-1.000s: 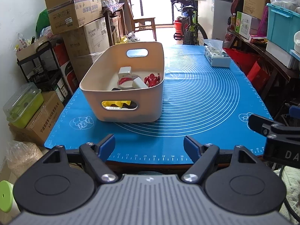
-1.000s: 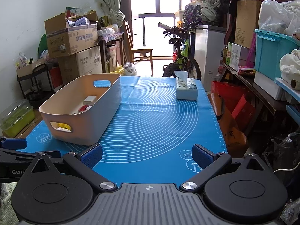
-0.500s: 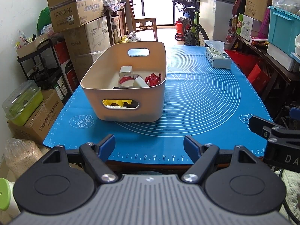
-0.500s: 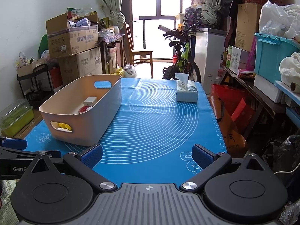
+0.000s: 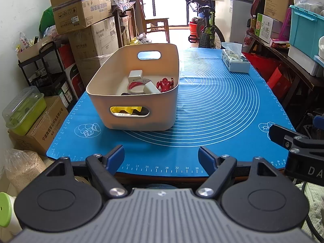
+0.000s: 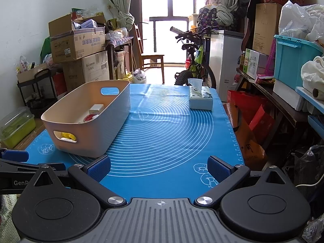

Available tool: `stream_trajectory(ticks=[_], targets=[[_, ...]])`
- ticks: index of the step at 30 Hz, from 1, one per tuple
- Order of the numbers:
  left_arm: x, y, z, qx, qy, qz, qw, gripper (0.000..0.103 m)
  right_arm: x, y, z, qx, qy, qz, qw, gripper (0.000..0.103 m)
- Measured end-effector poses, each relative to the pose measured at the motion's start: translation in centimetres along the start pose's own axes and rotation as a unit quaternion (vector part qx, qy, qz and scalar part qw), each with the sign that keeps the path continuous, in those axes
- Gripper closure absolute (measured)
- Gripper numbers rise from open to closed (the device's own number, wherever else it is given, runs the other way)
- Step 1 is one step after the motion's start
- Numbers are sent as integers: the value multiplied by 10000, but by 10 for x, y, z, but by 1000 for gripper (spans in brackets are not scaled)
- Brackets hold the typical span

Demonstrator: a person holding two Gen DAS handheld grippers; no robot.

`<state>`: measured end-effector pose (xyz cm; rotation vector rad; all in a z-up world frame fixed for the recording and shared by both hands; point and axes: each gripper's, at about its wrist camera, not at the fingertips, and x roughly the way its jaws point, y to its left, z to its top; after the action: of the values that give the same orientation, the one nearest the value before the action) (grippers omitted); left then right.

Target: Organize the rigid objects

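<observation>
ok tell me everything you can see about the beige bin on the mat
The beige bin looks like smooth plastic, rectangular with rounded corners and an oval handle cutout at each end. It sits upright, lidless, on the blue mat toward its left side. Inside lie a red figure, white blocks and something yellow. Neither claw touches it.
</observation>
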<state>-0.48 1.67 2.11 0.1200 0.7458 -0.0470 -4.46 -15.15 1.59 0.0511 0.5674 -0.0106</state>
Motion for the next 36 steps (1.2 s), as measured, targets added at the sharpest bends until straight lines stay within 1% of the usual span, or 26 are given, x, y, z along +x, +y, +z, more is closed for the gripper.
stream_trajectory(ticks=[36], targets=[[-1,1,0,-12,-3,26,10000,23,2,-2,-3,63,66,-4,10000,2]])
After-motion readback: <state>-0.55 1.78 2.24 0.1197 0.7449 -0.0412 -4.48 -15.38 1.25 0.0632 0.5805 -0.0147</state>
